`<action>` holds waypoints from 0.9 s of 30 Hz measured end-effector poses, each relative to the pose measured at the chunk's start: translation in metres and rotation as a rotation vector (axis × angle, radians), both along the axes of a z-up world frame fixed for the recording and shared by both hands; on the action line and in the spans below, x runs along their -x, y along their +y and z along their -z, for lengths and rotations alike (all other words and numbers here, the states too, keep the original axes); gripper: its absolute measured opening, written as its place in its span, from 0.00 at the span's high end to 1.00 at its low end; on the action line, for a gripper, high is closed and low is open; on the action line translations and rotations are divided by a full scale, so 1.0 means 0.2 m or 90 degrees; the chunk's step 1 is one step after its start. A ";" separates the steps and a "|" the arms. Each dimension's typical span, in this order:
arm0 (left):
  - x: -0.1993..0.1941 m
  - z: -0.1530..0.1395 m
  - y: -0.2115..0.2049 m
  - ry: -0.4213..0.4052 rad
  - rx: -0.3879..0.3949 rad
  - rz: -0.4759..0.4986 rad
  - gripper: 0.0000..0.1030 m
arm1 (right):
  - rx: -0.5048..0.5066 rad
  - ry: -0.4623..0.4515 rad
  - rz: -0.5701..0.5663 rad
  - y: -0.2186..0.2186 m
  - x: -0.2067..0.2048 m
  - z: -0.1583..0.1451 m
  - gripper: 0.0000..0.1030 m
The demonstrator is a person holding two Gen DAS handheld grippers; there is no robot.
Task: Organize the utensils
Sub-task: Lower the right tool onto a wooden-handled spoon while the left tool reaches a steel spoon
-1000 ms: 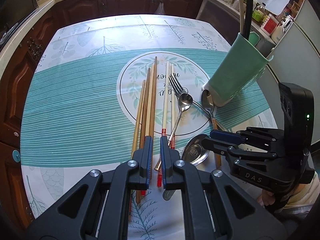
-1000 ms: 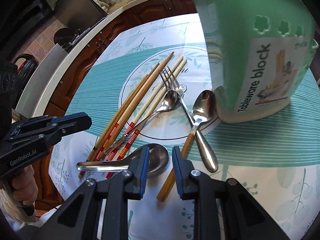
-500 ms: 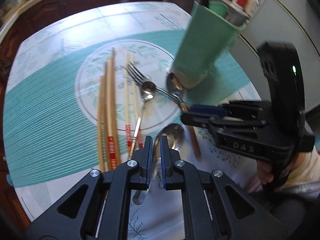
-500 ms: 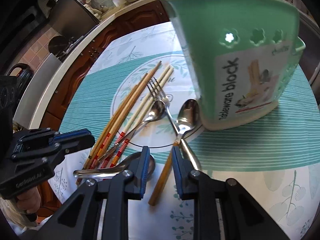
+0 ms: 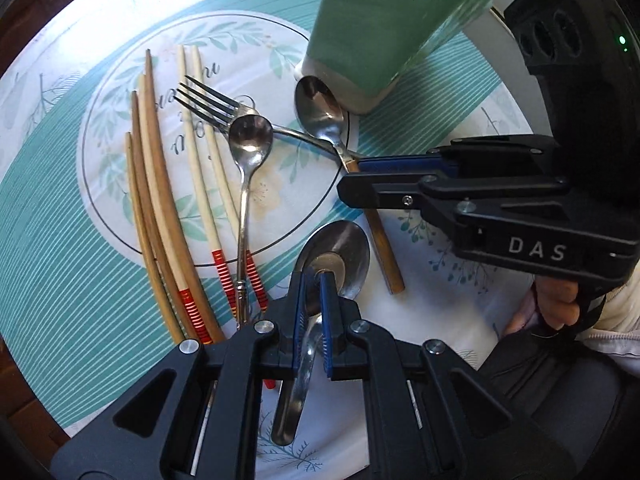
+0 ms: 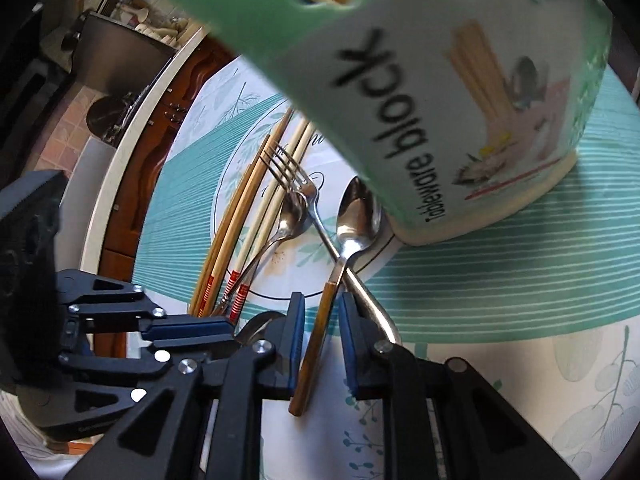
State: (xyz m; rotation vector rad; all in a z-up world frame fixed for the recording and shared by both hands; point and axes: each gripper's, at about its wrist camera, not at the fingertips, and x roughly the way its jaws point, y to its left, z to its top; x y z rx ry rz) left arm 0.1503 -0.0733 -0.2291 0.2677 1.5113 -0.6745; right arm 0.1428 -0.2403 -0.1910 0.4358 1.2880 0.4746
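1. Left wrist view: the black left gripper [image 5: 314, 300] with ribbed blue pads points steeply down over a round table under a glossy teal-striped, leaf-printed cloth [image 5: 60, 216]. Its jaws stand nearly shut astride the neck of a large polished steel spoon [image 5: 336, 256]; whether the pads press the metal cannot be told.
2. Laid side by side on the cloth's printed ring are slender brown wooden chopsticks [image 5: 152, 184] and pale chopsticks with red-banded ends [image 5: 200, 184] — beside them a small steel spoon [image 5: 250, 148] lying over a four-tined steel fork [image 5: 208, 104].
3. A wooden-handled steel spoon [image 5: 320, 112] lies with its bowl against the foot of a tall mint-green plastic utensil holder [image 5: 372, 20].
4. Right wrist view: the black right gripper [image 6: 322, 312] has just been closing; its blue pads flank the wooden-handled spoon's shaft [image 6: 320, 320], a gap showing on each side.
5. The holder [image 6: 440, 100] fills the upper frame — flower-shaped cut-outs, a paper label reading "tableware block".
6. The left gripper [image 6: 188, 328] shows at lower left.
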 end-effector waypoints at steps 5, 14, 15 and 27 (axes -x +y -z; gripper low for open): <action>-0.02 0.04 -0.04 0.008 -0.011 0.019 0.95 | -0.022 0.008 0.003 -0.01 -0.01 0.02 0.85; -0.09 0.04 -0.13 0.005 -0.023 0.029 0.95 | -0.036 0.007 0.002 -0.03 -0.02 0.03 0.85; -0.10 0.04 -0.13 0.005 -0.023 0.028 0.95 | -0.038 0.007 0.003 -0.04 -0.01 0.03 0.85; -0.15 0.04 -0.11 0.032 0.016 0.067 0.72 | -0.051 0.003 0.005 -0.12 0.00 0.06 0.89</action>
